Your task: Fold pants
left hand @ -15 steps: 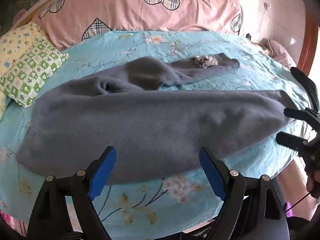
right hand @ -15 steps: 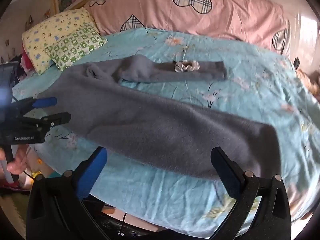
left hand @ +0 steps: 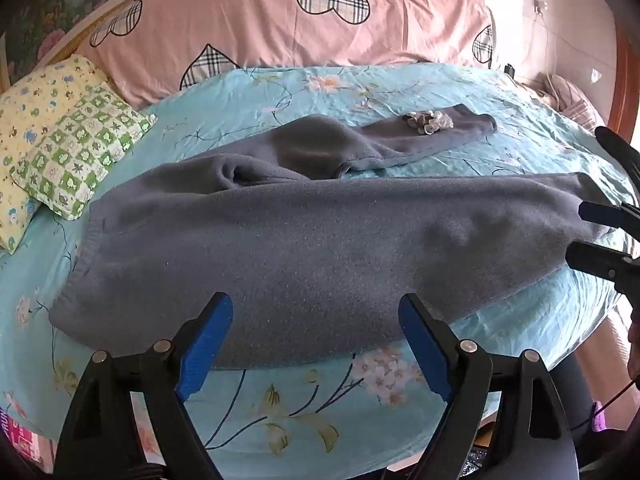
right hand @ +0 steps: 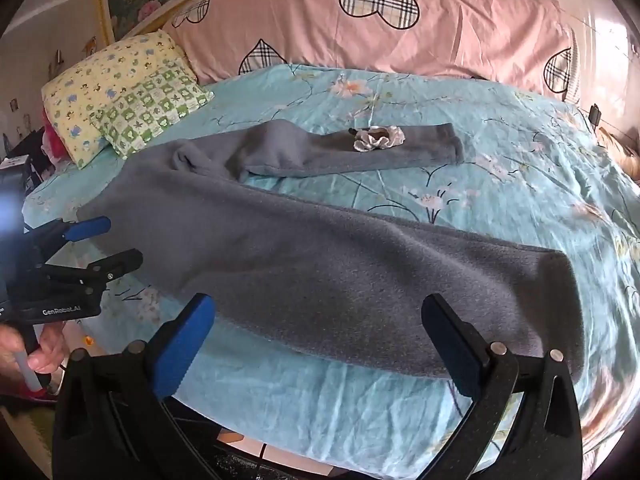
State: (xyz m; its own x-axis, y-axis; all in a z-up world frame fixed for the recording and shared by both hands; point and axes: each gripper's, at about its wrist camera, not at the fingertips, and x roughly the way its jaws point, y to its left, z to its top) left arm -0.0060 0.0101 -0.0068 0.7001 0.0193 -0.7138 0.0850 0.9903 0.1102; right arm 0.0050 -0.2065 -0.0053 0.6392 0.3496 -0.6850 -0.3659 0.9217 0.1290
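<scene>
Grey fleece pants point(left hand: 304, 248) lie spread on the bed, waistband at the left, one leg stretched across the front, the other leg point(left hand: 424, 140) angled toward the back. The pants also show in the right wrist view point(right hand: 320, 264). My left gripper point(left hand: 316, 320) is open and empty, just above the near edge of the pants at the middle. My right gripper point(right hand: 320, 324) is open and empty, over the front leg near its cuff point(right hand: 560, 312). Each gripper shows in the other's view: the right gripper point(left hand: 580, 236) at the cuff, the left gripper point(right hand: 120, 240) by the waist end.
A pale scrunchie point(left hand: 428, 122) lies on the far leg. The bed has a turquoise floral sheet point(left hand: 280, 392). Two patterned pillows point(left hand: 60, 136) lie at the back left, and a pink bolster point(left hand: 280, 24) runs along the headboard. The bed's front edge is right below the grippers.
Both grippers have moved slightly closer to the pants. The pants have not moved.
</scene>
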